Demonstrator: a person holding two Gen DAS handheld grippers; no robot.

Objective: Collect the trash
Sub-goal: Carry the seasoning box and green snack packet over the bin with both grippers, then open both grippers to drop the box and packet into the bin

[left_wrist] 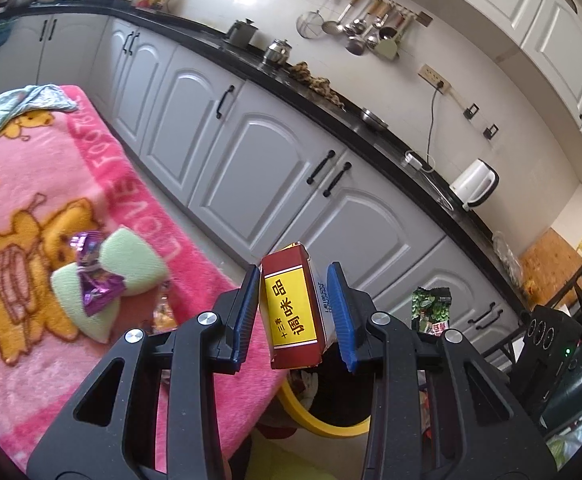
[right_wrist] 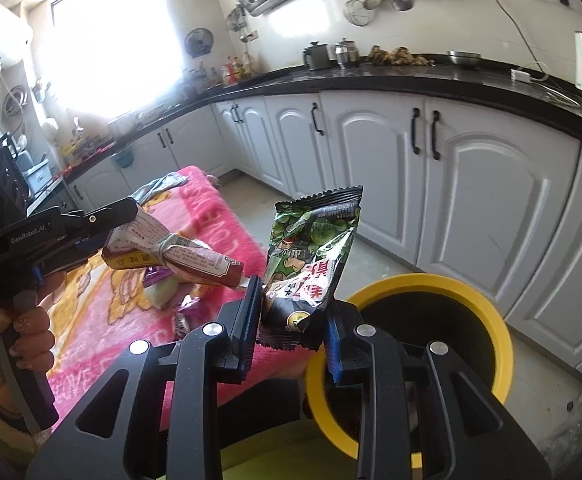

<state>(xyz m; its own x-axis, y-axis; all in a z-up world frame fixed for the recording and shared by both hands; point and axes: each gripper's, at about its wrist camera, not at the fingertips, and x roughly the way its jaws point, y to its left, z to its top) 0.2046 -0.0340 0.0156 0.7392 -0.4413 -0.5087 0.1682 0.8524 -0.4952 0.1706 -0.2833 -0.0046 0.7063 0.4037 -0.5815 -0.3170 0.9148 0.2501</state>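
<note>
Daylight from the window (right_wrist: 99, 40) blows out in glare; fisheye edges curve, corners dark.

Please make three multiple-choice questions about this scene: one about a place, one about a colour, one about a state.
1. Where is the purple wrapper?
A. on the pink blanket
B. in the bin
C. on the counter

2. What colour is the bin rim?
A. blue
B. yellow
C. white

3. What is the state of the right gripper?
A. open, nothing in it
B. shut on a green snack bag
C. shut on a spoon

Answers: 1 A, it lies on the pink blanket by a green sponge. 2 B, the ring is yellow. 3 B, the green snack bag sits between its pads.
</note>
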